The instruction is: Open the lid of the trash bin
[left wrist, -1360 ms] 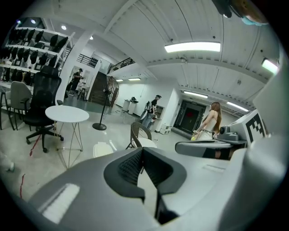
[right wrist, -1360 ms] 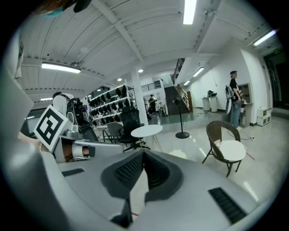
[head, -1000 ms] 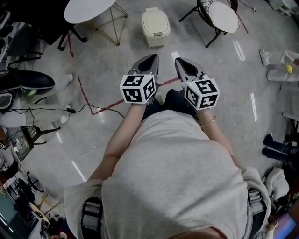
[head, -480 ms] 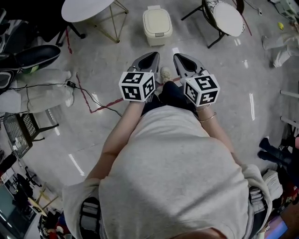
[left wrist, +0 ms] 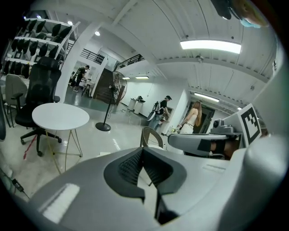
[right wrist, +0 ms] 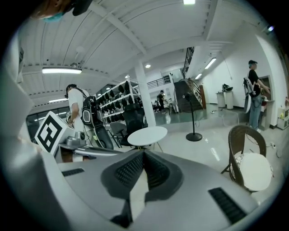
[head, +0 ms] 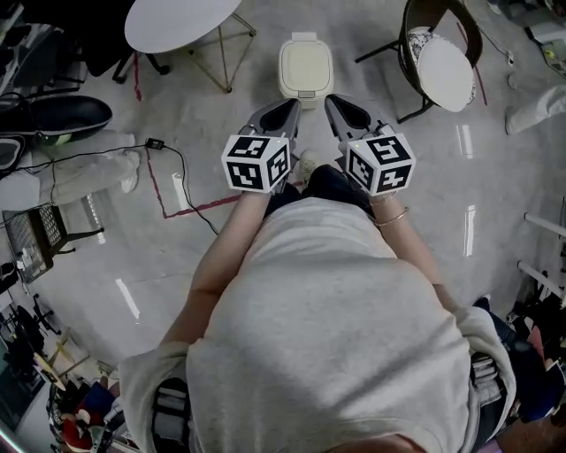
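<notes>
A cream trash bin (head: 306,67) stands on the floor straight ahead in the head view, its lid down. My left gripper (head: 288,108) and right gripper (head: 335,103) are held side by side at waist height, pointing at the bin, short of it and above it. Both are shut with nothing between the jaws. The left gripper view shows its fingertips (left wrist: 142,149) pressed together; the right gripper view shows the same for its fingertips (right wrist: 143,154). The gripper bodies hide the bin in both gripper views.
A white round table (head: 177,19) stands to the bin's left, and a wicker chair with a white cushion (head: 444,69) to its right. A black cable (head: 172,159) and red tape line (head: 190,210) cross the floor at left. Chairs and clutter line the left edge.
The person has stepped forward, so the bin now lies closer to the gripper tips in the head view. Both grippers stay shut and side by side.
</notes>
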Available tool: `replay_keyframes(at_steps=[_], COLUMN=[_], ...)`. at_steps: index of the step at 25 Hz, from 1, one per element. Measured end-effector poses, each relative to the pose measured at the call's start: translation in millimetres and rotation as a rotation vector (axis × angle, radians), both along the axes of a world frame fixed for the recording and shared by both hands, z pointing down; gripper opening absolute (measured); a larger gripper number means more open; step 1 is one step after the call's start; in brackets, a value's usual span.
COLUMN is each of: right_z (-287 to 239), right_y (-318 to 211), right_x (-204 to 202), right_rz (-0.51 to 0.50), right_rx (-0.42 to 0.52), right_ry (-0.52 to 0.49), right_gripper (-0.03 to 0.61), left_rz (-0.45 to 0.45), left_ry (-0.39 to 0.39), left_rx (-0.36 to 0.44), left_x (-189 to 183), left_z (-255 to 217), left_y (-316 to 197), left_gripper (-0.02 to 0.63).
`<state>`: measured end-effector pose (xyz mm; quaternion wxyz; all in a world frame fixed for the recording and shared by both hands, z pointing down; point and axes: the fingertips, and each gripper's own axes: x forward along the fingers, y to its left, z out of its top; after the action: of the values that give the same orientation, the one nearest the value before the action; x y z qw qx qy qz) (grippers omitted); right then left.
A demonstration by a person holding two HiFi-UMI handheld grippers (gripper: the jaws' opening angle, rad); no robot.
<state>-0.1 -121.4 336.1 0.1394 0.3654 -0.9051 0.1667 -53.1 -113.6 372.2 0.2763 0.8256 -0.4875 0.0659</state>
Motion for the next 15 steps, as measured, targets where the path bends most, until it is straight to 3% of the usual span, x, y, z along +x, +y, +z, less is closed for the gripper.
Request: replay_keyframes(at_steps=[4, 15], right_z=[2, 18], right_y=[-30, -70], right_x=[7, 25], right_rz=[-0.04, -0.08], right_rx=[0.0, -0.048], right_ry=[-0.003, -0.004], right_gripper=[0.006, 0.006], left_rz=[-0.071, -0.147], left_ry=[0.004, 0.005], left_rx=[-0.014, -0.047], left_x=[-5, 3], left_z=[7, 19], left_y=[-30, -58], left_gripper=[0.009, 0.009])
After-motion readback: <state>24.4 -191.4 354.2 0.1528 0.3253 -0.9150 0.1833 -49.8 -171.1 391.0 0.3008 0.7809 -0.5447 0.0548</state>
